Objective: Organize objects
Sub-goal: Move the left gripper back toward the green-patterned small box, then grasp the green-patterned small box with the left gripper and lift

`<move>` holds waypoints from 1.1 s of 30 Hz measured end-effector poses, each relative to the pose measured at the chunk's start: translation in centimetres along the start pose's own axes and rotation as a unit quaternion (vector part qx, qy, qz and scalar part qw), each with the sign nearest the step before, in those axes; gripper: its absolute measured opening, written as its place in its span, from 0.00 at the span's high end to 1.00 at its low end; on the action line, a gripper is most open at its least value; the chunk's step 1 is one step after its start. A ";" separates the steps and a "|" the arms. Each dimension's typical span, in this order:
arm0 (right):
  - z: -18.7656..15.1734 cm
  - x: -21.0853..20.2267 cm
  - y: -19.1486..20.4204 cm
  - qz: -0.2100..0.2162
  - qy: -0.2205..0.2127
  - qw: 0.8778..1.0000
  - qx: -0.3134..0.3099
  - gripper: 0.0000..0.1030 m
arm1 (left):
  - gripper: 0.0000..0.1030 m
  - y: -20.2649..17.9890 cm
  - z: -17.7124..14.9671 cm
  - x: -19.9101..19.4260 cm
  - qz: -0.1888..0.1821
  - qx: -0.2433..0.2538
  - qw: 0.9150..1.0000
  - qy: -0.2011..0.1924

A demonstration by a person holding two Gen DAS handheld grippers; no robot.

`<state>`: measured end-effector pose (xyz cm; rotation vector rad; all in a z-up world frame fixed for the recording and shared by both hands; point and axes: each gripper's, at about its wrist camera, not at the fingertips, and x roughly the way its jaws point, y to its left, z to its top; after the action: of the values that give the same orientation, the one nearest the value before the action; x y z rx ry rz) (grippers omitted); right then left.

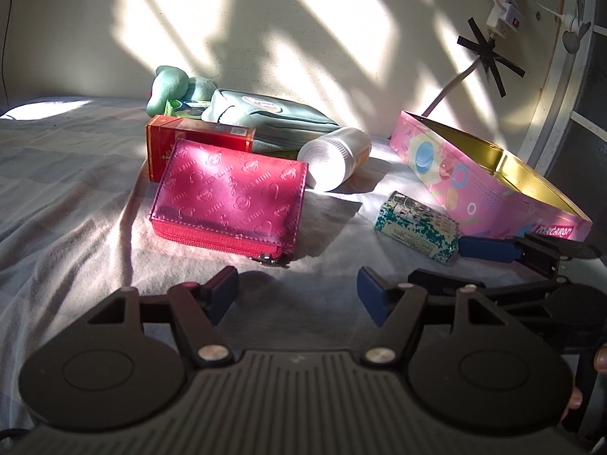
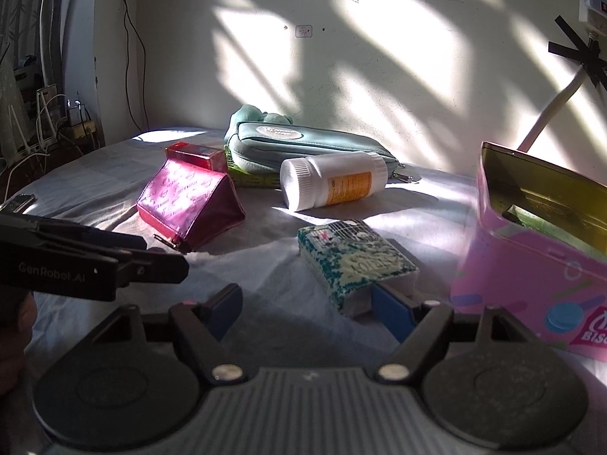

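In the right wrist view a small teal-speckled box point(image 2: 356, 261) lies on the bedsheet, just ahead of my right gripper point(image 2: 309, 307). Its near corner rests against the right blue pad point(image 2: 392, 313), while the left pad stands well clear, so the jaws are open. My left gripper point(image 1: 299, 292) is open over bare sheet with nothing between its fingers. A shiny pink zip wallet point(image 1: 231, 201) lies just beyond it. The open pink biscuit tin point(image 1: 493, 174) stands to the right of the small box point(image 1: 417, 227), with something green inside it.
Behind the wallet lie a red box point(image 1: 197, 140), a white pill bottle point(image 1: 334, 155) on its side, a teal pouch point(image 1: 265, 117) and a green plush toy point(image 1: 174, 87), all near the wall. Cables and a power strip point(image 1: 508, 3) hang at the right.
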<state>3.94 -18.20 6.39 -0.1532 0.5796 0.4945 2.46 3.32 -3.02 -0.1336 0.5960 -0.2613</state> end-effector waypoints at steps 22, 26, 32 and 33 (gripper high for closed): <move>3.4 5.8 -0.4 -0.032 0.023 0.994 -0.104 0.29 | 0.29 0.6 0.4 0.2 -0.009 -0.019 1.000 -0.004; 3.6 5.7 -2.2 0.016 0.043 0.998 -0.045 0.43 | 0.27 0.7 0.4 0.2 -0.013 -0.023 1.000 -0.005; 1.5 2.3 1.3 0.073 0.026 0.992 -0.098 0.43 | 0.27 1.7 0.6 0.1 -0.028 -0.053 0.998 -0.010; 1.0 1.6 2.1 0.086 0.021 0.990 -0.112 0.43 | 0.27 1.8 0.6 0.0 -0.032 -0.058 0.998 -0.010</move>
<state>4.56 -15.42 6.37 -0.3304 0.5811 0.7258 3.18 5.08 -2.94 -0.2678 0.5872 -0.2860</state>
